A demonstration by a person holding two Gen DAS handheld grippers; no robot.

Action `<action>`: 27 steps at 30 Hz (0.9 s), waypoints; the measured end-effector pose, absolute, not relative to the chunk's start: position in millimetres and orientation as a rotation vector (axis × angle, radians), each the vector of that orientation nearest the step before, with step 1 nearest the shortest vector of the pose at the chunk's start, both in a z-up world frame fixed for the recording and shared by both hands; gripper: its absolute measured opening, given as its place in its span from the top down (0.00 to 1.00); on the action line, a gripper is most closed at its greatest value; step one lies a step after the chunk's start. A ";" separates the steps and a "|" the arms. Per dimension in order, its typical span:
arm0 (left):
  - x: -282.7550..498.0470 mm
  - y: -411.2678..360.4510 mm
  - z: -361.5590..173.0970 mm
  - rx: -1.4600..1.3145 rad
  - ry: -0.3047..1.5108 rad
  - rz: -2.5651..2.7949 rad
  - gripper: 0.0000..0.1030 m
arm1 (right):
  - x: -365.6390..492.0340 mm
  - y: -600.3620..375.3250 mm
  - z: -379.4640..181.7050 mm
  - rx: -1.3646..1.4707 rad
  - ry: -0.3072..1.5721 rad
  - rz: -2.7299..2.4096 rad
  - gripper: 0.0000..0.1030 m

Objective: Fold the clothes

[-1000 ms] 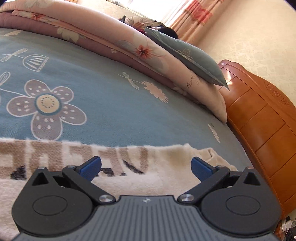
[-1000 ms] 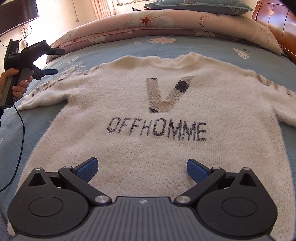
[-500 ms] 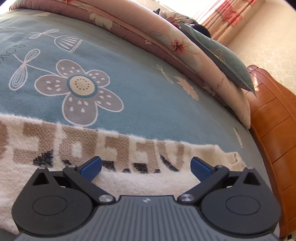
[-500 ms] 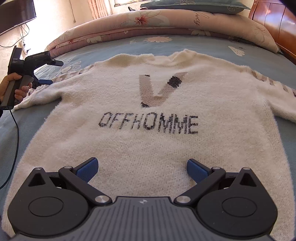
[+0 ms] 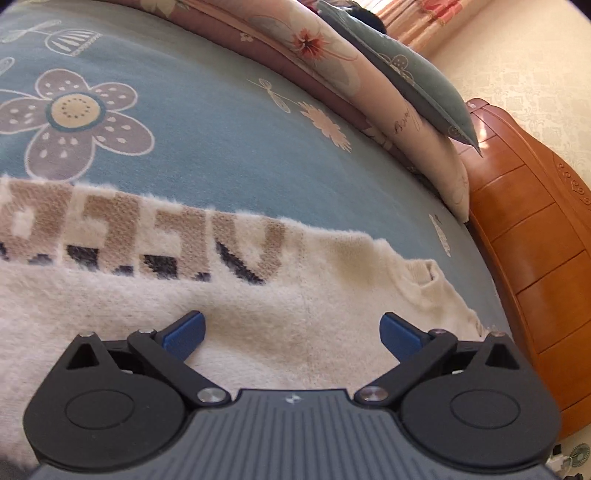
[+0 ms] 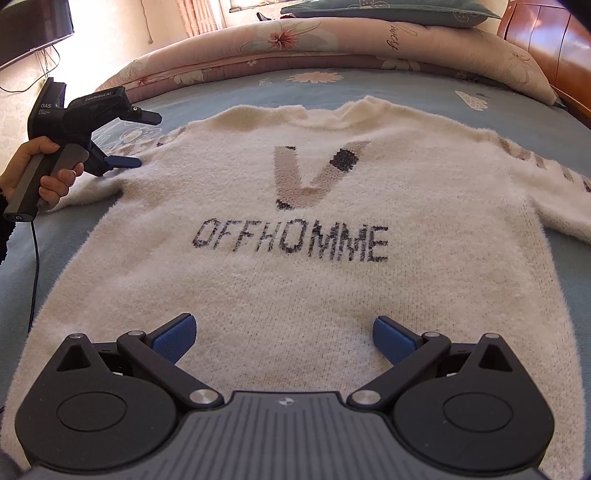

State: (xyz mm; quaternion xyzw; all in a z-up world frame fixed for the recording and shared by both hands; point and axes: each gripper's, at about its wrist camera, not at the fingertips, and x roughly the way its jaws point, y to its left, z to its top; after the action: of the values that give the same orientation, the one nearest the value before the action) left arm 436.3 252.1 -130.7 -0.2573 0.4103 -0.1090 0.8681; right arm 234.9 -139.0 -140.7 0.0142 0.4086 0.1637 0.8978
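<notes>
A fuzzy cream knitted sweater [image 6: 295,229] is lying flat and face up on a blue bedspread printed with large flowers [image 5: 207,122]. Its chest is showing a tan and black letter V above the dark word OFFHOMME, and both sleeves are stretching out sideways. No part of it is lying doubled over, so it is spread open rather than folded.

The left gripper [image 6: 138,138], a black pistol-shaped tool with blue finger pads, is being held by a person's hand [image 6: 44,173] at the sweater's left sleeve [image 6: 96,184], near the shoulder. Its two fingers are standing well apart, one above the other; the lower one is sitting just at the fuzzy sleeve fabric, with nothing between them. From its own camera, the sleeve's band of blocky tan and black lettering [image 5: 147,236] is running across just ahead, with the ribbed cream neckline [image 5: 424,273] beyond. It seems placed there to take hold of the sleeve or shoulder edge, a natural place to grip for folding inward.

The right gripper [image 6: 282,339] is hovering low over the sweater's bottom part, its blue pads spread wide and holding nothing. Likely it is waiting there to steady or lift the hem.

Beyond the sweater, a rolled pink floral quilt [image 6: 332,48] is lying under a grey-blue pillow [image 6: 388,9], beside an orange wooden headboard [image 5: 535,258].
</notes>
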 end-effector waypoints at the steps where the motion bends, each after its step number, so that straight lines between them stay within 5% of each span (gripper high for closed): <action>1: 432.3 256.6 -127.2 -0.549 0.865 -0.197 0.03 | 234.4 -139.9 -140.5 0.032 0.845 0.340 0.00; 17: 355.9 296.1 -122.3 -0.679 0.959 0.035 0.03 | 214.1 -189.0 -124.7 0.100 0.831 0.237 0.00; 27: 301.1 138.0 -84.7 -0.450 0.938 -0.391 0.02 | 209.0 -220.5 -129.7 0.149 0.878 0.170 0.00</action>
State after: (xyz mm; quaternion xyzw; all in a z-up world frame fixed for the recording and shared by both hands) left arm 301.1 138.0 -84.7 -0.2136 0.4454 -0.1857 0.8494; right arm 209.0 -220.5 -129.7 0.0721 0.4241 0.0819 0.8990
